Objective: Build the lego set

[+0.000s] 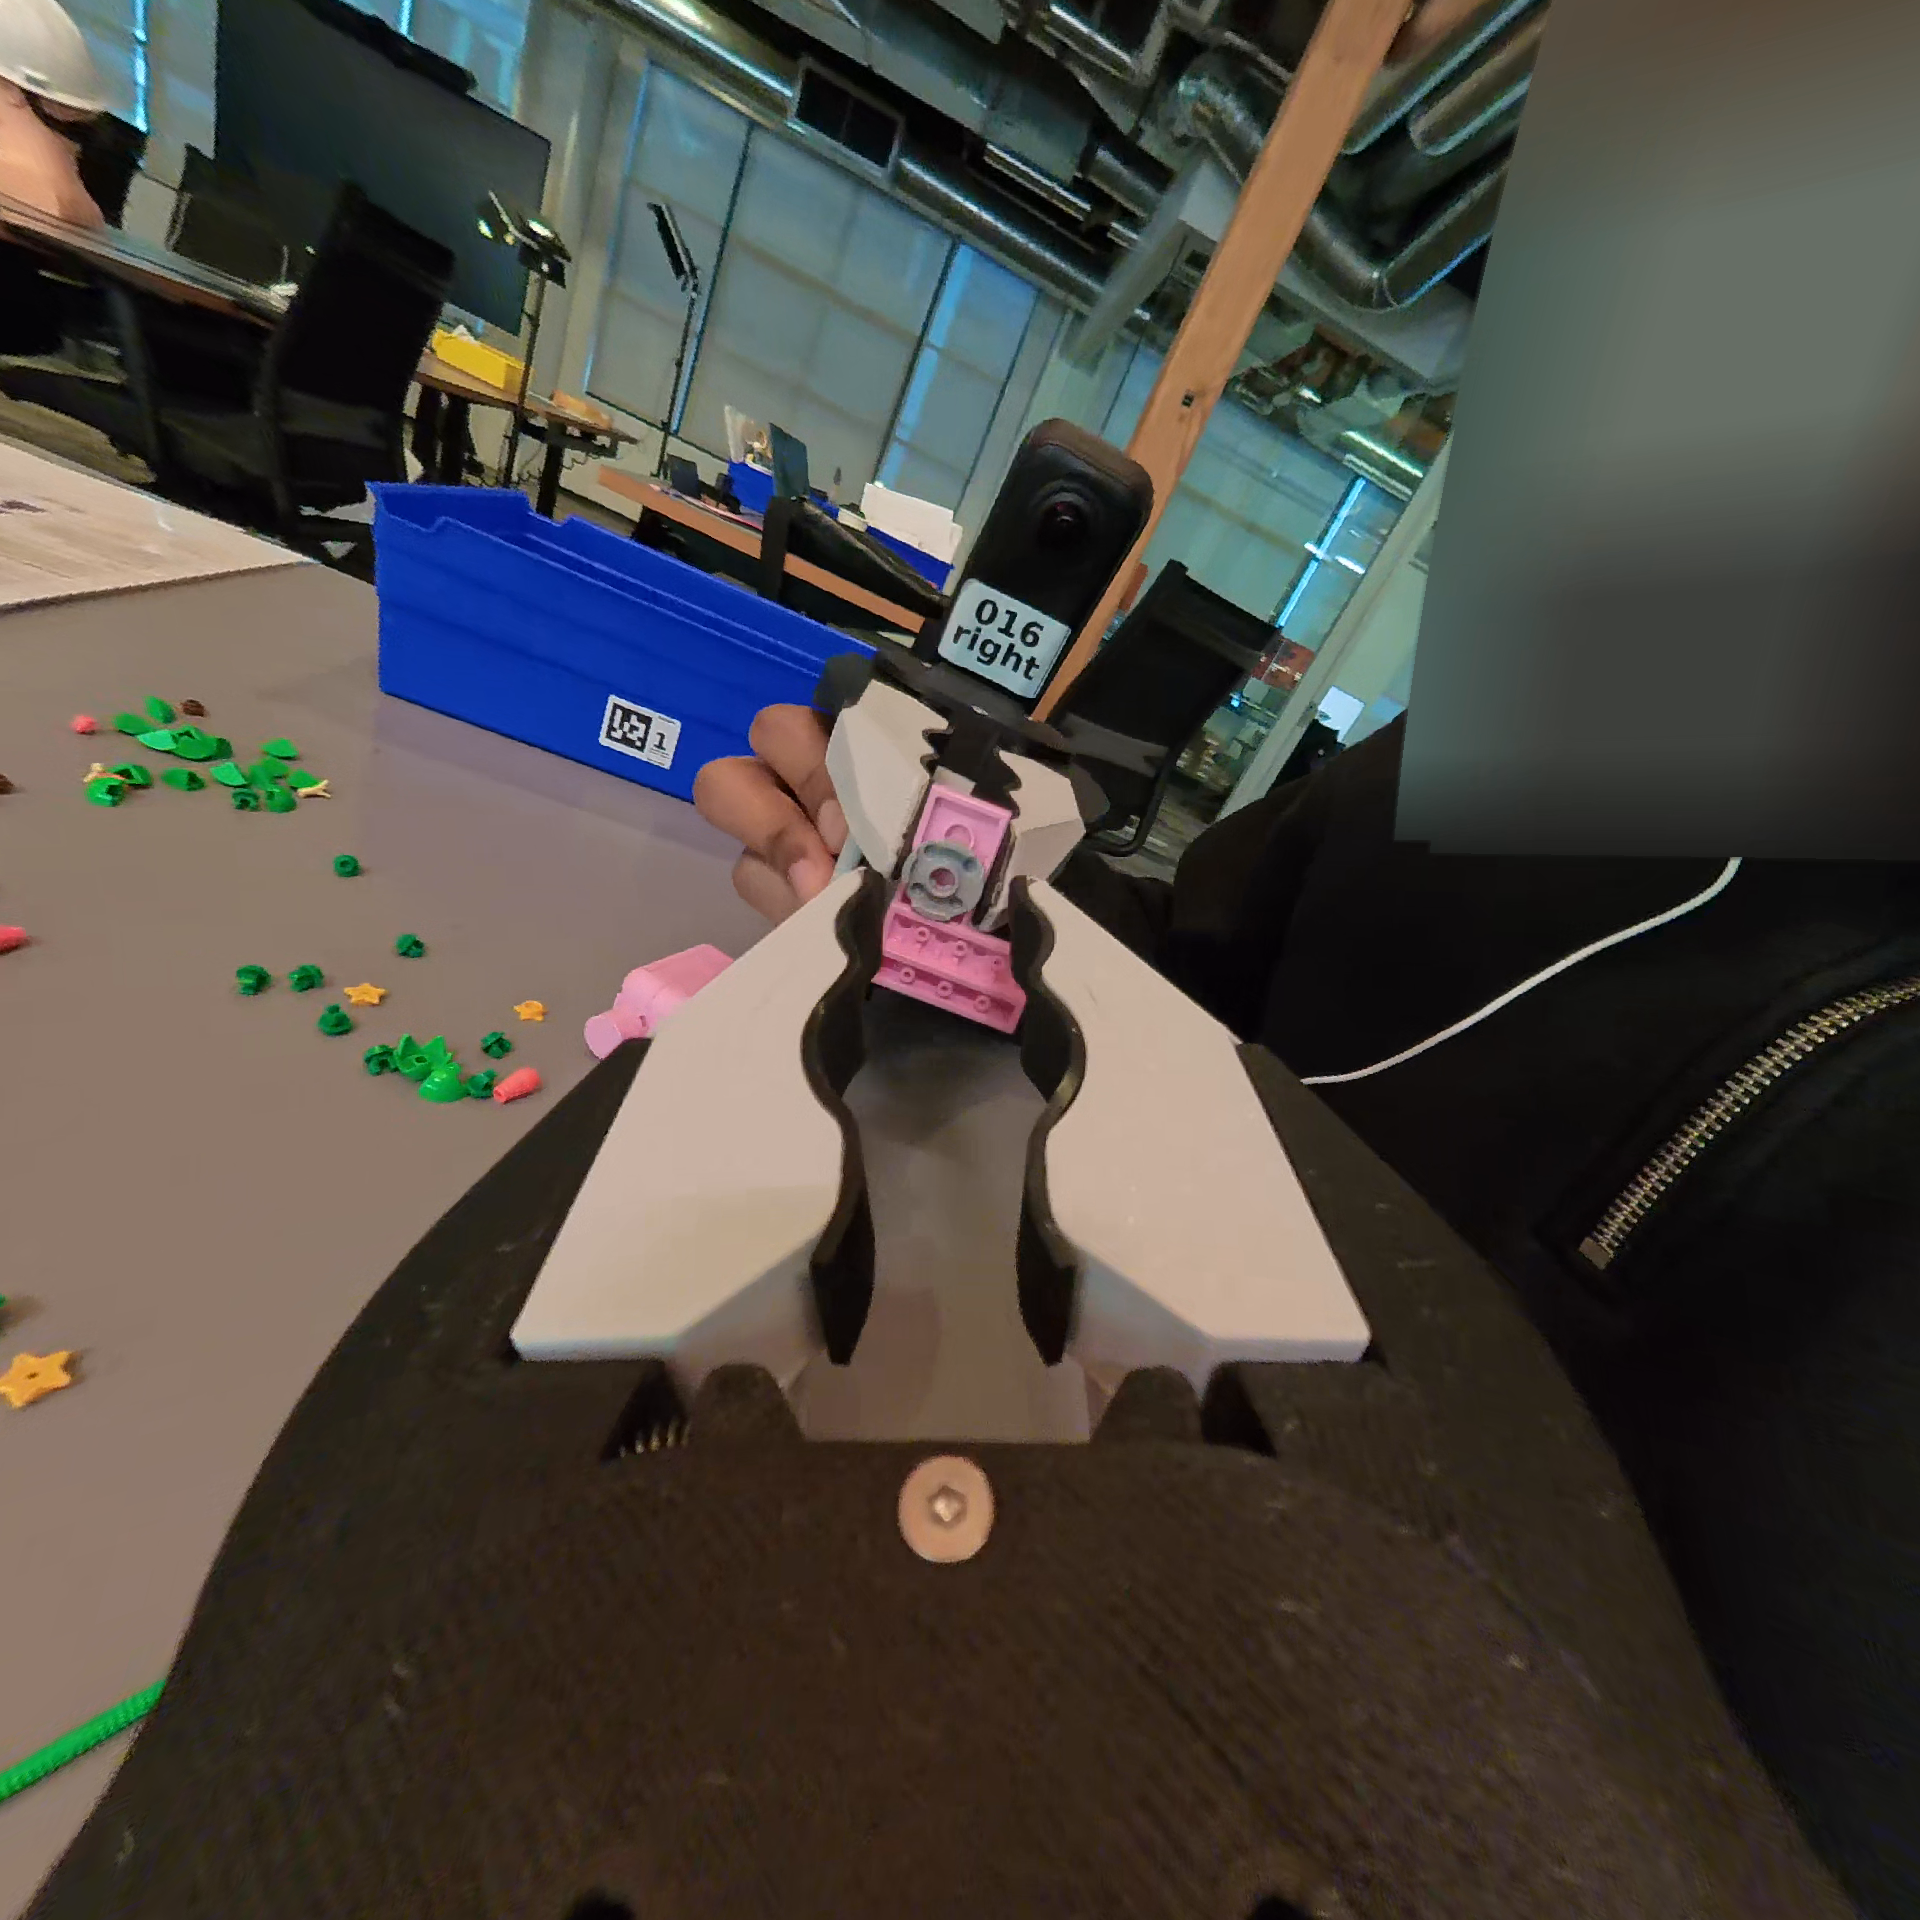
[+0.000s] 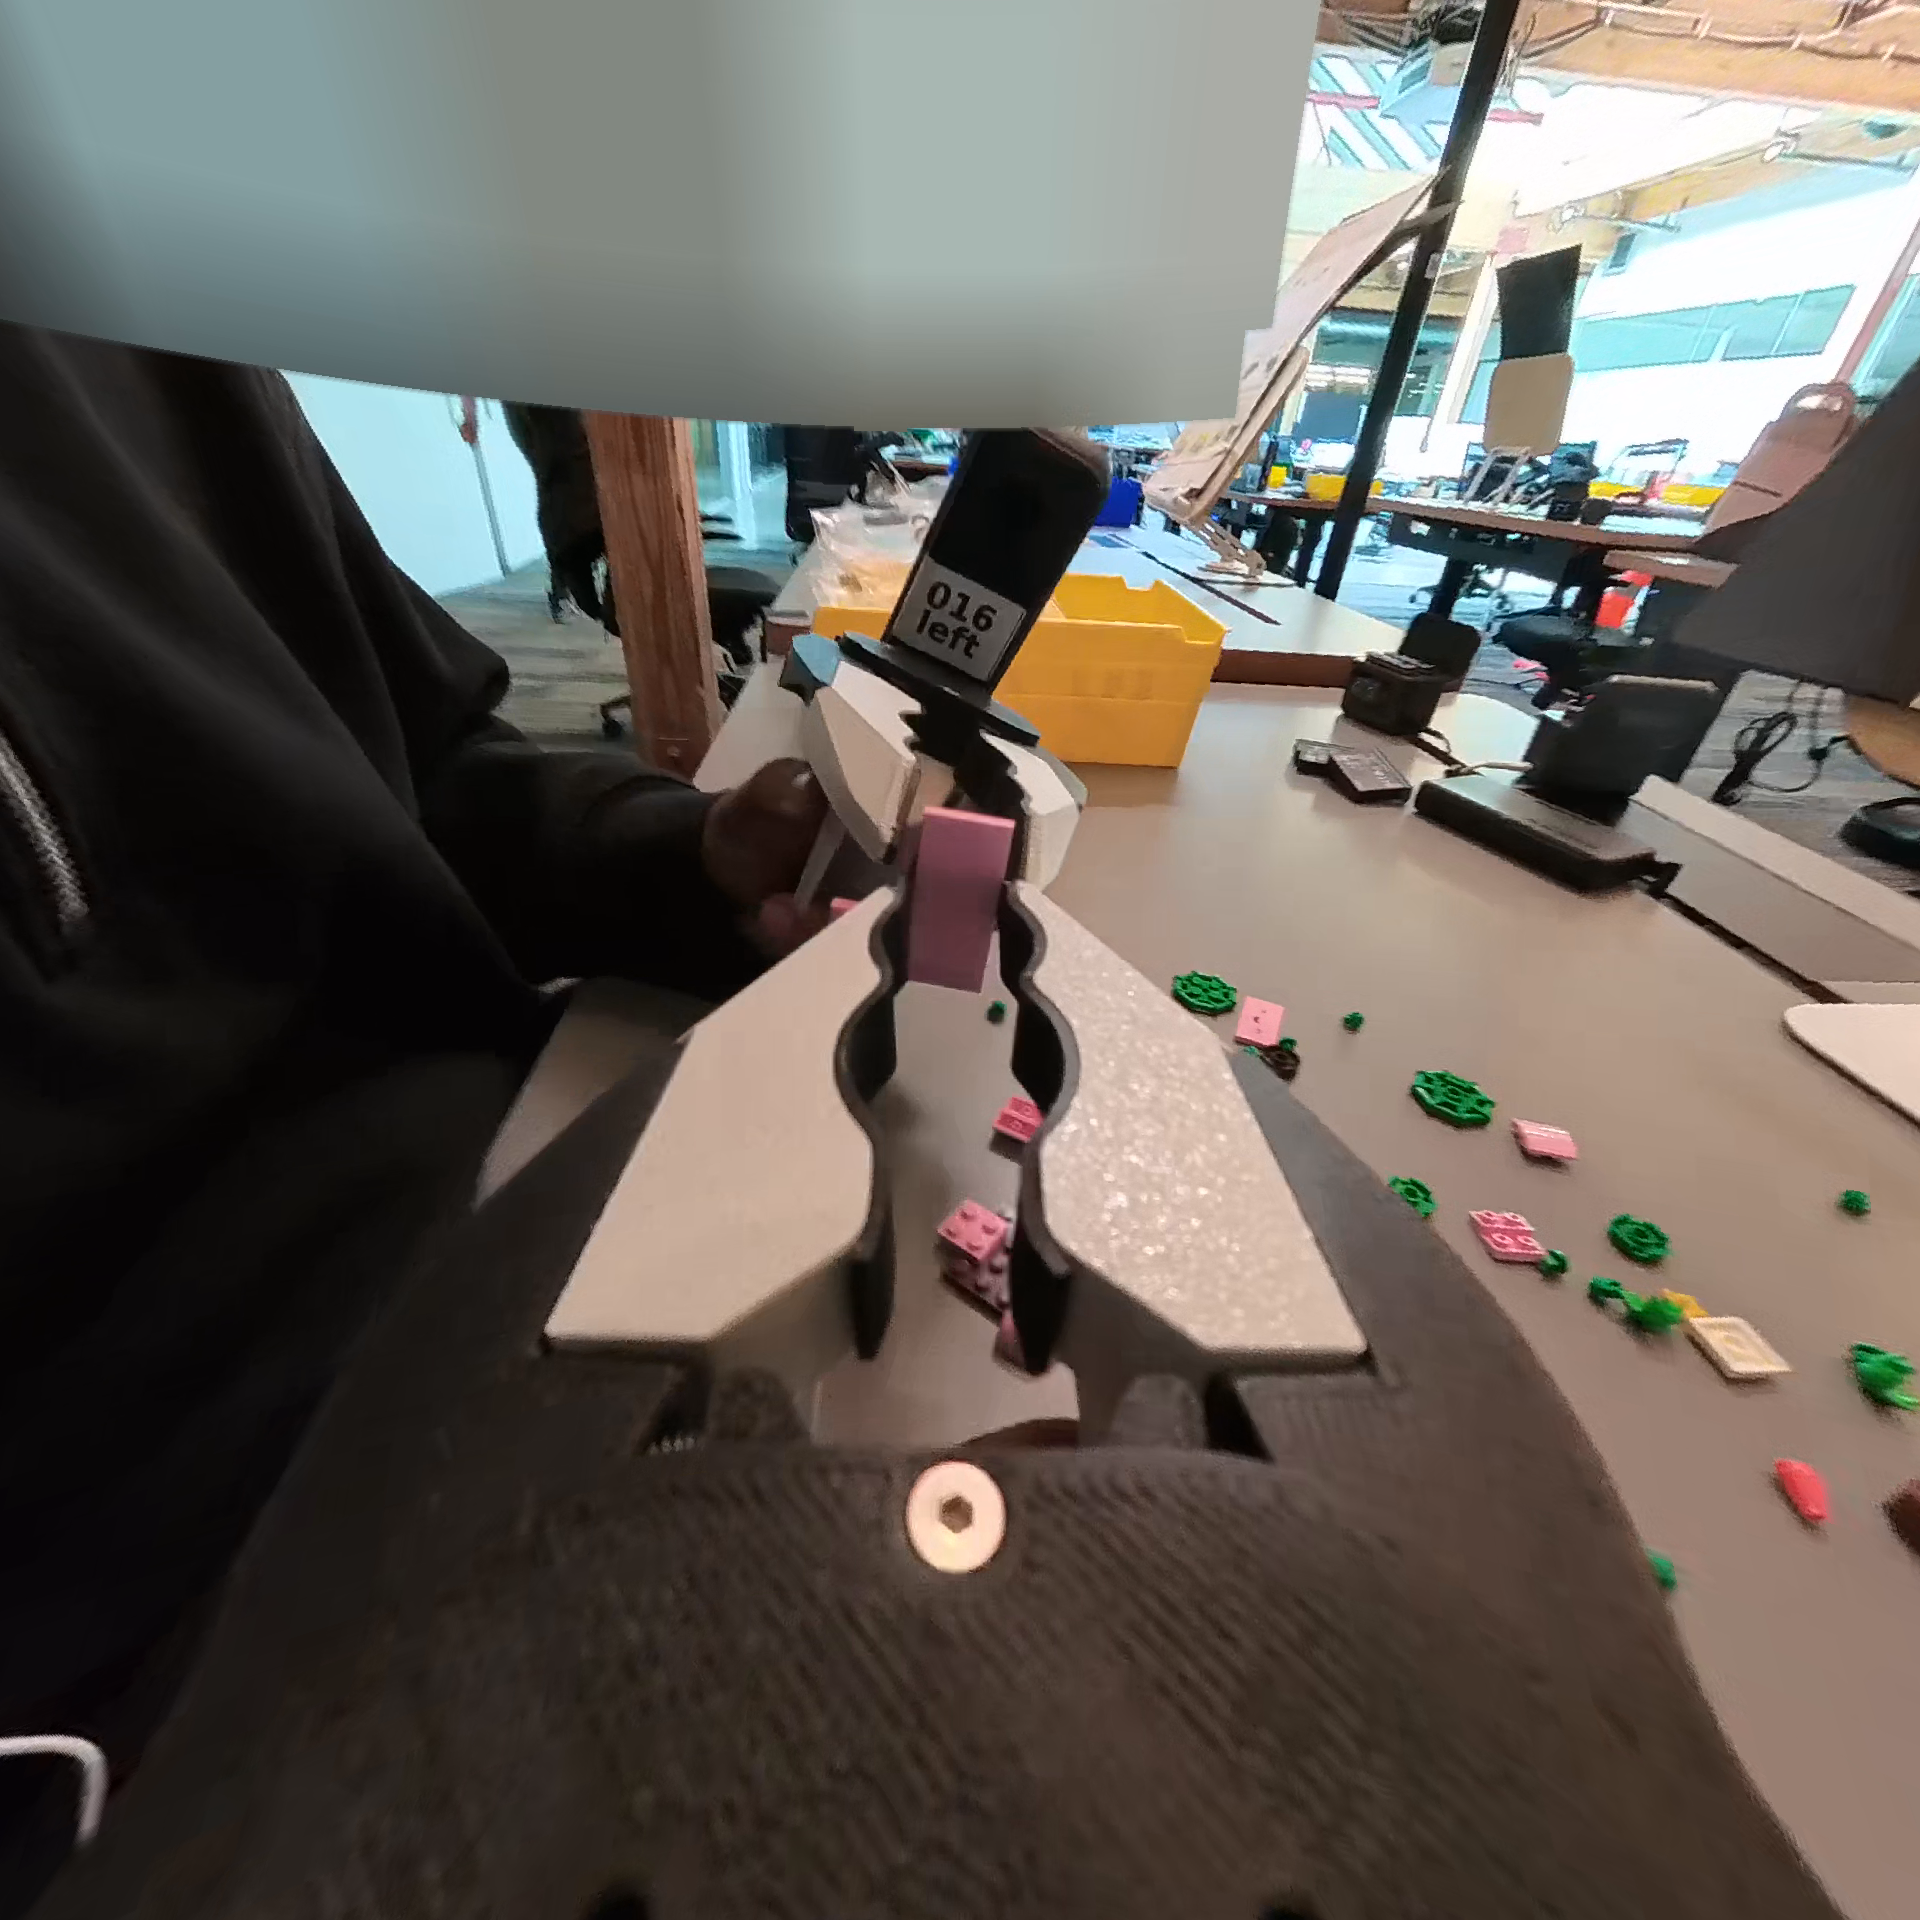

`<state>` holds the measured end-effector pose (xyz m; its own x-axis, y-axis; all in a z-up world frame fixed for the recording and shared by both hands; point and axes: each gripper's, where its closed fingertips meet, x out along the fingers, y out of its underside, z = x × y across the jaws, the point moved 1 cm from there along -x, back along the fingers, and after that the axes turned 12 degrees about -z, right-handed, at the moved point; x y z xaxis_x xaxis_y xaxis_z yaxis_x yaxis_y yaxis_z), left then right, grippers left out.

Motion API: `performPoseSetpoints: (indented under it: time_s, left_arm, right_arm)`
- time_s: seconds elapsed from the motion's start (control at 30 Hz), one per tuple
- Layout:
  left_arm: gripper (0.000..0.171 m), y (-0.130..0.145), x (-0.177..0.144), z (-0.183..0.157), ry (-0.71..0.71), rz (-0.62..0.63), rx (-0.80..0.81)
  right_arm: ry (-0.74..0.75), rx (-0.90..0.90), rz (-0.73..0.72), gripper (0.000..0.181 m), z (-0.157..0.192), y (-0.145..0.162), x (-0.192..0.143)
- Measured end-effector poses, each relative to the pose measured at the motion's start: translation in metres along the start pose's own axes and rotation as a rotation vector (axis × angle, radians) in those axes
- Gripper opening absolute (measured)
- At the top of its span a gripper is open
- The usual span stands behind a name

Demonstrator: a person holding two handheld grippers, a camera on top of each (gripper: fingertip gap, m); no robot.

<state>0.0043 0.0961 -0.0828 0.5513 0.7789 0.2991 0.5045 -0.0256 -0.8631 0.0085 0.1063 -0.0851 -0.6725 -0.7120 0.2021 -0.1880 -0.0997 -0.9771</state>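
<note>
A pink lego assembly (image 1: 951, 971) with a grey round piece (image 1: 940, 878) on its face is held in the air between both grippers, which meet tip to tip. My left gripper (image 1: 943, 904) is shut on its lower pink part. My right gripper (image 1: 966, 831) faces it from the far side, shut on the upper pink plate. In the right wrist view the assembly shows its smooth pink back (image 2: 956, 904) between my right gripper's tips (image 2: 948, 914), with the left gripper (image 2: 966, 831) behind it. A hand (image 1: 774, 821) holds the right gripper.
On the grey table (image 1: 312, 1195) lie scattered green pieces (image 1: 197, 753), an orange star (image 1: 36, 1377) and a pink brick (image 1: 649, 997). A blue bin (image 1: 582, 634) stands behind. A yellow bin (image 2: 1122, 675), pink bricks (image 2: 977, 1247) and green round plates (image 2: 1449, 1096) also lie there. My two grippers' fingertips are within a few centimetres of each other.
</note>
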Motion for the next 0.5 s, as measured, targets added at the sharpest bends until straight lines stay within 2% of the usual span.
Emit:
performPoseSetpoints:
  time_s: [0.2, 0.37, 0.5]
  left_arm:
    - [0.015, 0.0032, 0.0017, 0.0000, 0.020, 0.000, -0.081]
    - [0.015, 0.0040, 0.0019, 0.0001, 0.016, 0.007, -0.080]
    - [0.012, 0.0045, 0.0022, -0.0006, 0.024, 0.003, -0.096]
  right_arm:
    - [0.001, -0.079, 0.001, 0.015, 0.0033, 0.0000, 0.0008]
    - [0.013, -0.134, 0.004, 0.015, 0.0029, 0.0009, 0.0007]
    - [0.006, -0.116, 0.005, 0.016, 0.0033, 0.0010, 0.0006]
